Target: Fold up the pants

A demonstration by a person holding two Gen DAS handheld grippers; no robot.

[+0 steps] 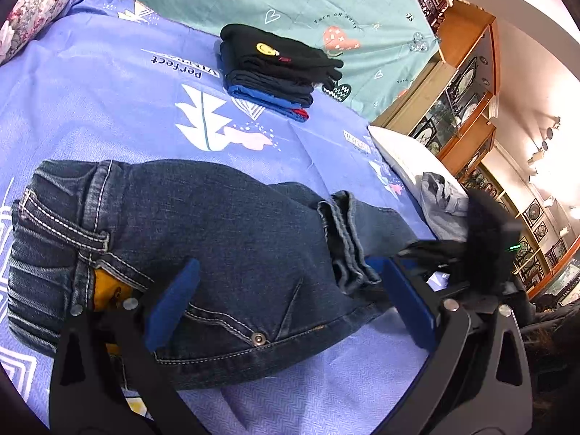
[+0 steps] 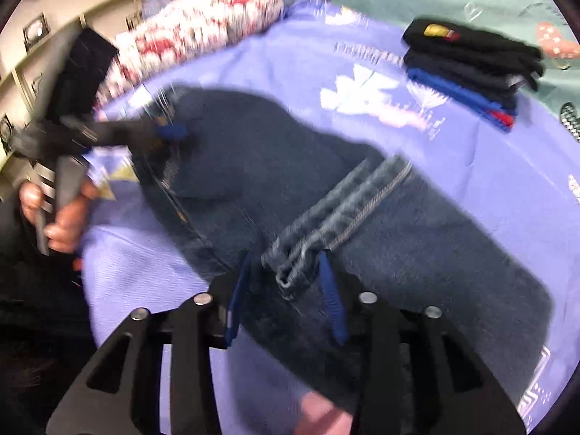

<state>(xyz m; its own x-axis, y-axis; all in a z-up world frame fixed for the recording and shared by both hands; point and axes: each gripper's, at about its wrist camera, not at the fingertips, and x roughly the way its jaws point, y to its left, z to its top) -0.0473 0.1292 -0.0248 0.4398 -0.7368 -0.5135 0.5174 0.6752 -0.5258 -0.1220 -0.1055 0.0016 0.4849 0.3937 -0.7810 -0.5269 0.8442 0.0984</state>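
Dark blue jeans [image 1: 224,239] lie folded on the purple bedsheet [image 1: 108,90], waistband at the left, leg hems [image 1: 348,239] laid across the right part. My left gripper [image 1: 286,301] is open, its blue pads over the jeans' pocket area. In the blurred right wrist view the jeans [image 2: 417,224] fill the middle. My right gripper [image 2: 286,290] has its blue pads either side of the hem ends [image 2: 301,272], partly closed around them. The left gripper [image 2: 170,132] shows there at the waistband.
A stack of folded dark clothes [image 1: 275,69] sits at the back of the bed, also in the right wrist view [image 2: 471,65]. A floral pillow [image 1: 32,7] lies far left. A grey garment [image 1: 442,203] and white pillow [image 1: 402,152] lie at the right edge. Wooden cabinets [image 1: 467,83] stand beyond.
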